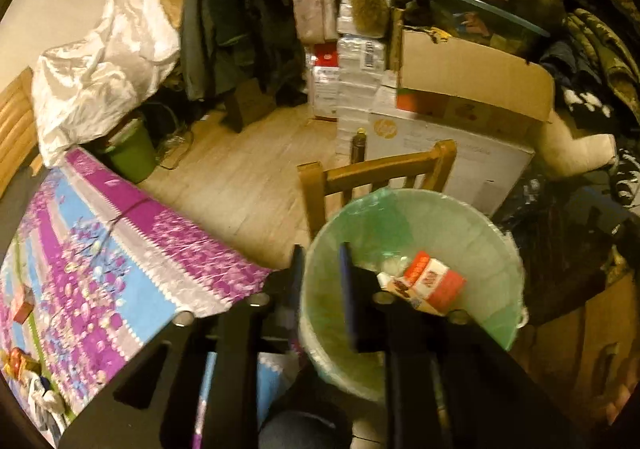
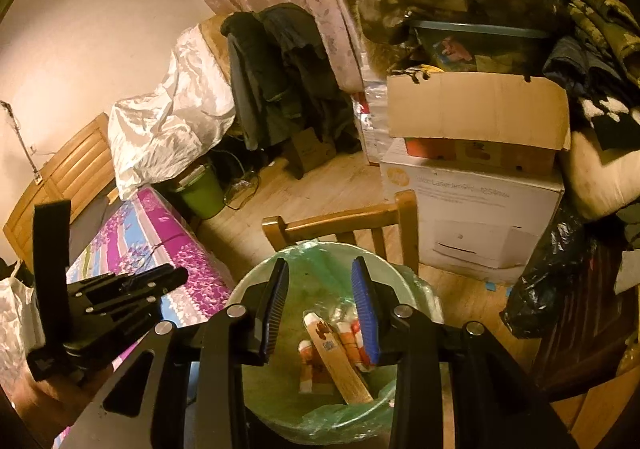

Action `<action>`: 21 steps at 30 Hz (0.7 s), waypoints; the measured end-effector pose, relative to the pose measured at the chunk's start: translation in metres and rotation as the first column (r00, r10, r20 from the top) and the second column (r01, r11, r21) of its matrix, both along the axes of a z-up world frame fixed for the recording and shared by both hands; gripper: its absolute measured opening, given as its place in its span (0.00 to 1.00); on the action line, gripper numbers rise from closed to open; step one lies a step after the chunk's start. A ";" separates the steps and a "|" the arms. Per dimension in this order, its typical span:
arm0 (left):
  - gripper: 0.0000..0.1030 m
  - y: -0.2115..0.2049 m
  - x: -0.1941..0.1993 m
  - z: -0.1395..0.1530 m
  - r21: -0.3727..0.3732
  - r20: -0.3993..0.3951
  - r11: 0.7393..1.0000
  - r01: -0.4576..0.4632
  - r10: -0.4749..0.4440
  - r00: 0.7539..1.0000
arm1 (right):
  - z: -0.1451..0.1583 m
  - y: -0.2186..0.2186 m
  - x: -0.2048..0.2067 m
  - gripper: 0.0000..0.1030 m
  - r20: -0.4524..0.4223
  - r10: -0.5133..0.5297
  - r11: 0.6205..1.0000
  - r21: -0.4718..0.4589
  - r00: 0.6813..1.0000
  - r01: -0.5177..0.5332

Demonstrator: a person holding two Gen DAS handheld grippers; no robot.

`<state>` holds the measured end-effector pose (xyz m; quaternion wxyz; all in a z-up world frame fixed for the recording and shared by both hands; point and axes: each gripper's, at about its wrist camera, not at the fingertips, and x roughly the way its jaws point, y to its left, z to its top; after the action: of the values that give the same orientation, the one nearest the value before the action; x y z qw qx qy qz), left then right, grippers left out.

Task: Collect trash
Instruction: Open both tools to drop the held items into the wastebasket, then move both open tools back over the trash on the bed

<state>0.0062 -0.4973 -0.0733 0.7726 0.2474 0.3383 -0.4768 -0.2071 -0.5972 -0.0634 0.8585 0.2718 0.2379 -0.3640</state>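
A round bin with a pale green liner [image 1: 420, 199] [image 2: 256, 281] stands below both grippers, beside the table. Inside it lies a red and white carton [image 1: 434, 283] [image 2: 350, 337] with other scraps and a flat tan piece [image 2: 340, 363]. My left gripper [image 1: 322, 275] is open above the bin's left rim, with nothing between its pads. My right gripper [image 2: 322, 297] hangs open over the middle of the bin, also empty. The left gripper [image 2: 176, 275] shows from the side in the right wrist view, over the table's corner. Small wrappers [image 1: 22, 307] and crumpled paper [image 1: 44, 397] lie on the tablecloth.
The table with a purple flowered cloth [image 1: 140, 249] [image 2: 172, 245] is left of the bin. A wooden chair [image 1: 376, 169] [image 2: 340, 221] stands just behind it. Stacked boxes [image 1: 472, 77] [image 2: 472, 201], a black bag [image 2: 552, 277] and a green bucket [image 1: 132, 157] crowd the floor.
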 end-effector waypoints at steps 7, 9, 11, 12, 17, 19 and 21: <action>0.37 0.046 0.020 -0.006 -0.028 0.115 0.993 -0.111 0.114 0.987 | 0.012 0.031 0.016 0.34 0.031 0.021 0.992 -0.124 0.999 -0.017; 0.39 0.068 0.034 -0.009 -0.040 0.129 0.985 -0.168 0.172 0.977 | 0.015 0.044 0.022 0.34 0.043 0.029 0.986 -0.165 0.999 -0.021; 0.43 0.089 0.048 -0.010 -0.055 0.147 0.973 -0.225 0.231 0.962 | 0.016 0.055 0.027 0.34 0.054 0.040 0.981 -0.191 0.998 -0.029; 0.46 0.100 0.055 -0.010 -0.061 0.154 0.966 -0.253 0.260 0.953 | 0.015 0.062 0.031 0.34 0.061 0.044 0.979 -0.201 0.997 -0.031; 0.53 0.176 0.094 -0.019 -0.076 0.134 0.910 -0.407 0.414 0.900 | -0.001 0.087 0.063 0.34 0.050 0.127 0.979 -0.164 0.991 -0.117; 0.54 0.212 0.106 -0.025 -0.070 0.111 0.884 -0.463 0.468 0.877 | -0.010 0.102 0.086 0.34 0.022 0.189 0.972 -0.146 0.982 -0.184; 0.55 0.246 0.115 -0.033 -0.064 0.089 0.854 -0.516 0.520 0.849 | -0.018 0.122 0.114 0.35 -0.003 0.267 0.956 -0.129 0.964 -0.265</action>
<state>0.1211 -0.2510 -0.1066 0.8935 0.1567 0.3431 -0.2437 -0.0931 -0.4748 -0.0816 0.9170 0.1842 0.2425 -0.2577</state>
